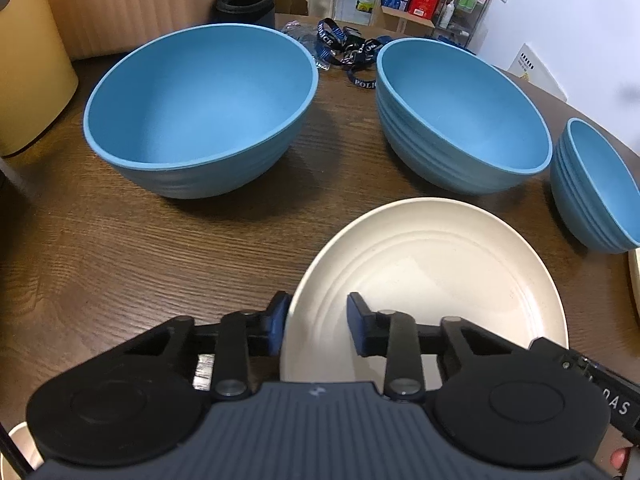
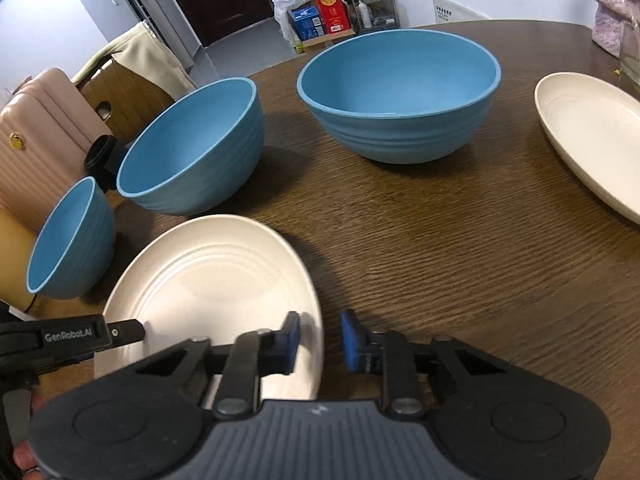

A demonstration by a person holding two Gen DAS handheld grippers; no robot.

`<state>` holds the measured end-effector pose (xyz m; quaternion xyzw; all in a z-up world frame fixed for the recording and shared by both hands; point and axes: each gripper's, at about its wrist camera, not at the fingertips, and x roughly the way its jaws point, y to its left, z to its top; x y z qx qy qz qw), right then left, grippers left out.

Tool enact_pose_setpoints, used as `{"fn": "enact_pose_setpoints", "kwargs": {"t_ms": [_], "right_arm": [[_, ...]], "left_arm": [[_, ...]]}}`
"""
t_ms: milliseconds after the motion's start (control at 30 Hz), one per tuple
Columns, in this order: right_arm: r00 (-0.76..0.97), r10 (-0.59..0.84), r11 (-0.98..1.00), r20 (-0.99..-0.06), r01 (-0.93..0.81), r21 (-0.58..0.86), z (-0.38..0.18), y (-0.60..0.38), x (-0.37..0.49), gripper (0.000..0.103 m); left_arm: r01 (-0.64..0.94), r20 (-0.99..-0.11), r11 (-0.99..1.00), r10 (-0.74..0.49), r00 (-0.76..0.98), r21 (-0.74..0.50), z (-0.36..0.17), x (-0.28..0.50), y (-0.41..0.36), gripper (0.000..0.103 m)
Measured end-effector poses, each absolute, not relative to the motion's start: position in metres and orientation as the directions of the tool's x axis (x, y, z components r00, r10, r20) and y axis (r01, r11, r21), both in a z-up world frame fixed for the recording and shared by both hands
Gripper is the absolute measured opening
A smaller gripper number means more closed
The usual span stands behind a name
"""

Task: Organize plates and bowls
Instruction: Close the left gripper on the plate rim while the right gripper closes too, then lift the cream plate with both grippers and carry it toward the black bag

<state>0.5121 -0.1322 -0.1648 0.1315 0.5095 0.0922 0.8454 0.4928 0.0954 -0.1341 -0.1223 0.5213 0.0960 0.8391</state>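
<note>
On the tabletop [image 2: 440, 248]: cream plate [image 2: 216, 280], three blue bowls behind it
Left gripper [image 1: 318, 320]: straddles plate's left rim, grip unclear
Right gripper [image 2: 320, 340]: clamps plate's right rim

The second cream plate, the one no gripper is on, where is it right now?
In the right wrist view the second plate lies at the table's right edge, right of the big blue bowl.

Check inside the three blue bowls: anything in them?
Large bowl, middle bowl: insides bare as far as seen. Small bowl: visible inside bare, but its bottom is hidden by the near wall.
</note>
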Motion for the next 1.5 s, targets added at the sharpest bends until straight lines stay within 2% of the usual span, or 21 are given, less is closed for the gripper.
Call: {"fn": "enact_pose_setpoints", "kwargs": {"t_ms": [33,433,1500], "right_arm": [[0.462,0.302,0.944,-0.834,-0.024,0.329,-0.166,-0.133,0.512,0.012],[0.491,0.299,0.944,-0.818,-0.029,0.327,-0.166,-0.132,0.508,0.011],[0.579,0.262,0.936,-0.772,0.041,0.349,-0.144,-0.164,0.460,0.011]], "left_arm": [[-0.286,-0.897,0.953,0.037,0.440,-0.101,-0.134,0.493,0.095,0.030],[-0.271,-0.891,0.960,0.058,0.450,-0.074,-0.130,0.489,0.086,0.029],[-0.186,-0.858,0.976,-0.002,0.514,-0.114,-0.100,0.444,0.055,0.029]]}}
